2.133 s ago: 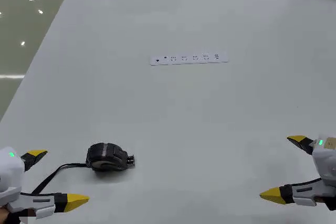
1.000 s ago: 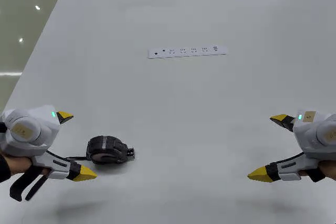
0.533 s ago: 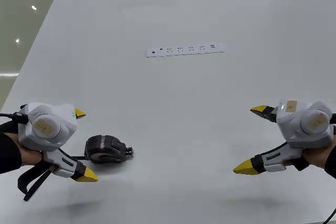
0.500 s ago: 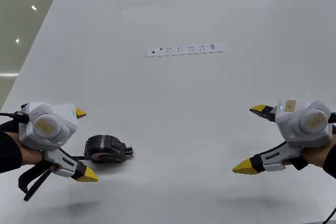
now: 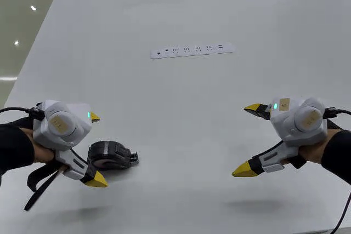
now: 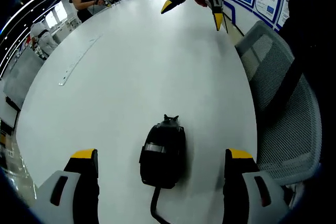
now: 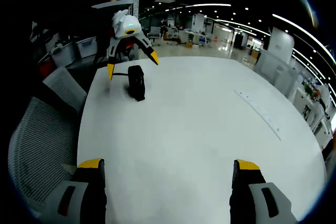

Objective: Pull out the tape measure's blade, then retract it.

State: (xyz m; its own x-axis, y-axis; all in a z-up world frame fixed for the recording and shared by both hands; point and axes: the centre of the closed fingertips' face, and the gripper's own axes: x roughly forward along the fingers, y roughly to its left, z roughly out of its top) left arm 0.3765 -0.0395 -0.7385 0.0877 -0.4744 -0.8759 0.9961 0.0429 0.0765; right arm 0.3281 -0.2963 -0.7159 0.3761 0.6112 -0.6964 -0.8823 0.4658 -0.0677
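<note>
A black tape measure (image 5: 111,155) lies on the white table (image 5: 181,97) near the front left, its blade tip (image 5: 134,159) pointing right and a black strap trailing left. My left gripper (image 5: 96,148) is open, its yellow-tipped jaws straddling the case without touching it. In the left gripper view the tape measure (image 6: 163,149) sits between the wide jaws of the left gripper (image 6: 163,154). My right gripper (image 5: 248,138) hovers open at the front right, far from the tape. The right gripper view shows the tape measure (image 7: 136,81) across the table, under the left gripper (image 7: 130,57).
A white power strip (image 5: 191,50) lies flat in the middle of the table. The table's left edge meets a glossy floor (image 5: 22,31). A grey mesh chair (image 6: 283,114) stands beside the table in the left gripper view.
My left gripper has moved forward and right, so its jaws now straddle the tape measure. My right gripper has drifted left and slightly up. The tape measure has not moved.
</note>
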